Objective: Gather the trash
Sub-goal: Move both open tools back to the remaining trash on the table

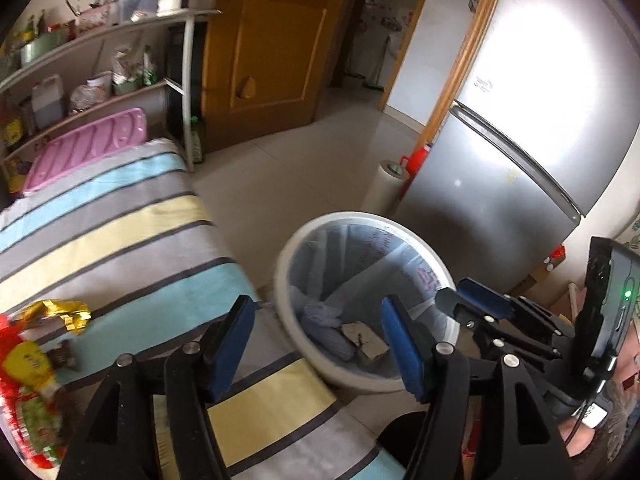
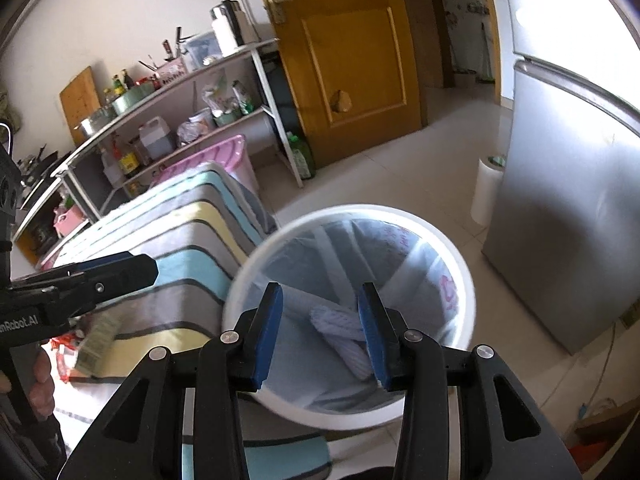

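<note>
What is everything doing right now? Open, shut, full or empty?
Left tool: open, holding nothing.
Right tool: open, holding nothing.
Trash bin: lined with a bag, some trash at the bottom.
Wooden door: swung open.
Fridge: doors shut.
Wrappers: lying on the striped cloth.

We are viewing a table covered with a striped cloth (image 1: 120, 236) in grey, blue and yellow bands. Crumpled gold foil (image 1: 66, 314), a red-and-yellow wrapper (image 1: 28, 368) and a small dark scrap (image 1: 62, 356) are lying on it near its edge. The pale tiled floor (image 1: 280, 168) is bearing a lined white bin (image 1: 312, 368) just beside the table, a white roll (image 1: 384, 188) and a silver refrigerator (image 1: 500, 184).
</note>
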Demonstrator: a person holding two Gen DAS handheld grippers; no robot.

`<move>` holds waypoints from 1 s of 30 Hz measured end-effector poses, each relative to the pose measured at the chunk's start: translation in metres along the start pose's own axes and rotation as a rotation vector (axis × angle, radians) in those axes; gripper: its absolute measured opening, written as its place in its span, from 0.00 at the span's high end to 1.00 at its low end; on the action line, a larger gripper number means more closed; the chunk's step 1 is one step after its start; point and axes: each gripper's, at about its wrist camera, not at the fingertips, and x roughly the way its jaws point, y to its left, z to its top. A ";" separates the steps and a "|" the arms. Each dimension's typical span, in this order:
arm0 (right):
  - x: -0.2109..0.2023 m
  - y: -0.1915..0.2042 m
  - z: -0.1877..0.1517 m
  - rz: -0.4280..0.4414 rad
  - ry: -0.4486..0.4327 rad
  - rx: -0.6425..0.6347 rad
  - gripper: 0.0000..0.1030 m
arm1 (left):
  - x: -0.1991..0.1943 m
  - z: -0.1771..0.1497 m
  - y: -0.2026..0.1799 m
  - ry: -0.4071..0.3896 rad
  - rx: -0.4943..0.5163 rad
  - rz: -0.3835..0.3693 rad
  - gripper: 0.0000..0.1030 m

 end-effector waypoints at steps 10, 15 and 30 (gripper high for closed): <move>-0.006 0.058 -0.008 0.076 -0.005 -0.051 0.59 | -0.060 -0.020 0.053 -0.092 -0.032 0.139 0.34; 0.001 0.088 -0.013 0.122 0.010 -0.074 0.56 | -0.082 -0.033 0.086 -0.116 -0.083 0.188 0.34; 0.026 0.169 -0.034 0.270 0.089 -0.156 0.47 | -0.126 -0.078 0.166 -0.133 -0.227 0.306 0.31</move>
